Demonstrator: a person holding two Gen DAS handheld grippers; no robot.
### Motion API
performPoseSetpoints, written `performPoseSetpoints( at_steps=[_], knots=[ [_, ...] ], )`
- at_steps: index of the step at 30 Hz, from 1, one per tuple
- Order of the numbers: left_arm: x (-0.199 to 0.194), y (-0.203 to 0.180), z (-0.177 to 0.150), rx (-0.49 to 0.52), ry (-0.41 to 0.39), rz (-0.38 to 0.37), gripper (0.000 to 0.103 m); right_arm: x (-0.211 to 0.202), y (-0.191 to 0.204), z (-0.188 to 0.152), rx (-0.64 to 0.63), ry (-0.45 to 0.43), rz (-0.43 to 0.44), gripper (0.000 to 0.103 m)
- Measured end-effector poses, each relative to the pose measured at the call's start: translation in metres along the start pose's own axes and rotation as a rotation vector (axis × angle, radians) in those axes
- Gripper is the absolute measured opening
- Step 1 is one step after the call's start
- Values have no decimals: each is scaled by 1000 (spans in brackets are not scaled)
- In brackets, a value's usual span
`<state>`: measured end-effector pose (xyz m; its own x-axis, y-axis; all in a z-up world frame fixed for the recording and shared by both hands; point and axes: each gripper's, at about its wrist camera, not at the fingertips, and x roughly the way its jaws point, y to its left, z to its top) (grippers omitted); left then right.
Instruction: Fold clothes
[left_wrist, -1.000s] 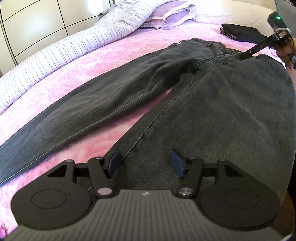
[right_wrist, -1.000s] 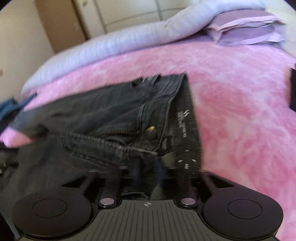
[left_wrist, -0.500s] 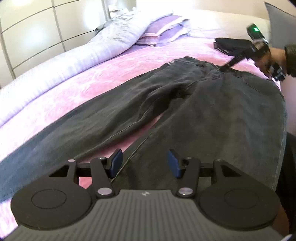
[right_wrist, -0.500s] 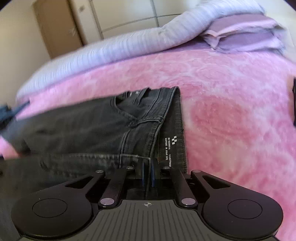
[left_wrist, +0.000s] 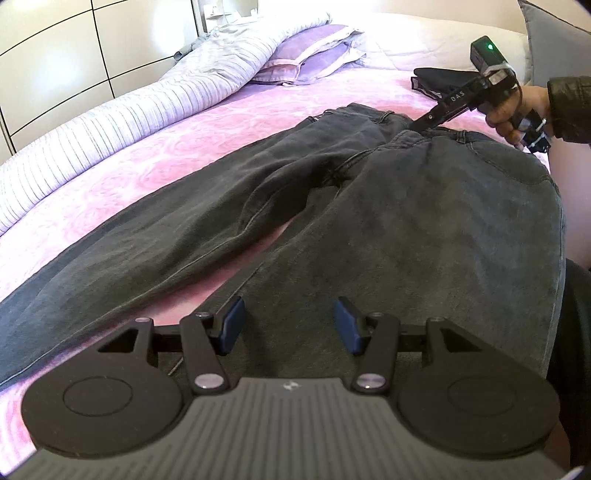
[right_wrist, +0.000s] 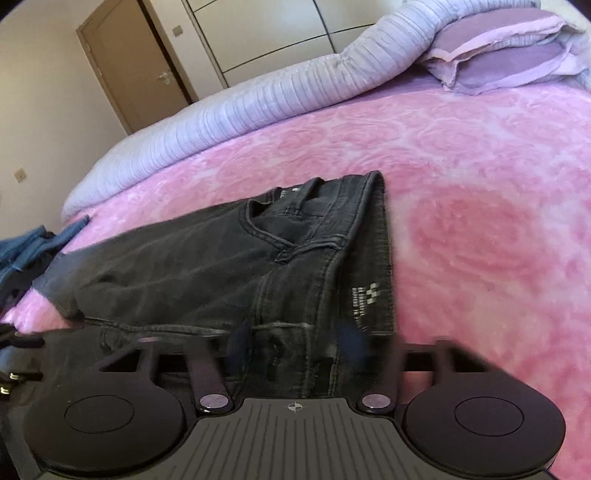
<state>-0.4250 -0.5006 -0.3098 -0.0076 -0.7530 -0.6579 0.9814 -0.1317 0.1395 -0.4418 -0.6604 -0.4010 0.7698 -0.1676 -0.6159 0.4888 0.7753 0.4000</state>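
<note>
Dark grey jeans (left_wrist: 406, 221) lie spread on the pink bedspread (left_wrist: 184, 155), legs running toward the lower left. My left gripper (left_wrist: 290, 325) hovers open over the near leg, with only flat fabric under its blue pads (left_wrist: 232, 325). In the right wrist view the waistband (right_wrist: 369, 258) lies folded over, its printed label showing. My right gripper (right_wrist: 293, 341) is at that waistband; its blurred jaws are opening, with the denim edge loose between them. From the left wrist view, a person's hand (left_wrist: 517, 110) holds the right gripper (left_wrist: 419, 127) tip-down on the waist.
A striped lilac duvet (left_wrist: 147, 107) is rolled along the far side of the bed, with purple pillows (left_wrist: 314, 51) beside it. A black folded garment (left_wrist: 436, 79) lies beyond the jeans' waist. Blue clothing (right_wrist: 33, 247) sits at the bed's left edge, a door (right_wrist: 136, 66) behind.
My right gripper, earlier shut on the waistband, has spread its jaws and let the denim go; the waist now lies flat. The left gripper stayed open over the leg.
</note>
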Motion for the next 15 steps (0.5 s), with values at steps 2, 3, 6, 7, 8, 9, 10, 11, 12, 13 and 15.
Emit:
performPoseSetpoints(
  at_steps=[2, 3, 6, 7, 8, 9, 10, 11, 12, 13, 15],
  knots=[
    [-1, -1, 2, 1, -13, -8, 49, -8, 8, 3, -2, -16, 6, 17],
    [-1, -3, 6, 4, -24, -14, 49, -16, 10, 7, 2, -45, 16, 16],
    [5, -7, 20, 17, -54, -36, 49, -37, 15, 28, -35, -97, 6, 15],
    [9, -8, 25, 24, -57, -39, 49, -35, 14, 34, -50, -92, -14, 15],
    [14, -10, 29, 30, -58, -40, 50, -29, 10, 38, -55, -74, -35, 15],
    [19, -11, 31, 35, -50, -38, 50, -17, 5, 39, -52, -36, -51, 15],
    [25, -11, 33, 38, -38, -38, 50, -4, 2, 37, -61, 12, -73, 17],
    [29, -11, 33, 38, -28, -40, 50, 9, 1, 32, -75, 47, -100, 19],
    [29, -10, 32, 35, -22, -41, 50, 14, 1, 27, -65, 52, -112, 23],
    [27, -9, 30, 32, -18, -40, 50, 13, 0, 25, -37, 36, -118, 25],
    [20, -6, 25, 29, -12, -34, 50, 8, 3, 22, -10, 16, -138, 28]
  ],
)
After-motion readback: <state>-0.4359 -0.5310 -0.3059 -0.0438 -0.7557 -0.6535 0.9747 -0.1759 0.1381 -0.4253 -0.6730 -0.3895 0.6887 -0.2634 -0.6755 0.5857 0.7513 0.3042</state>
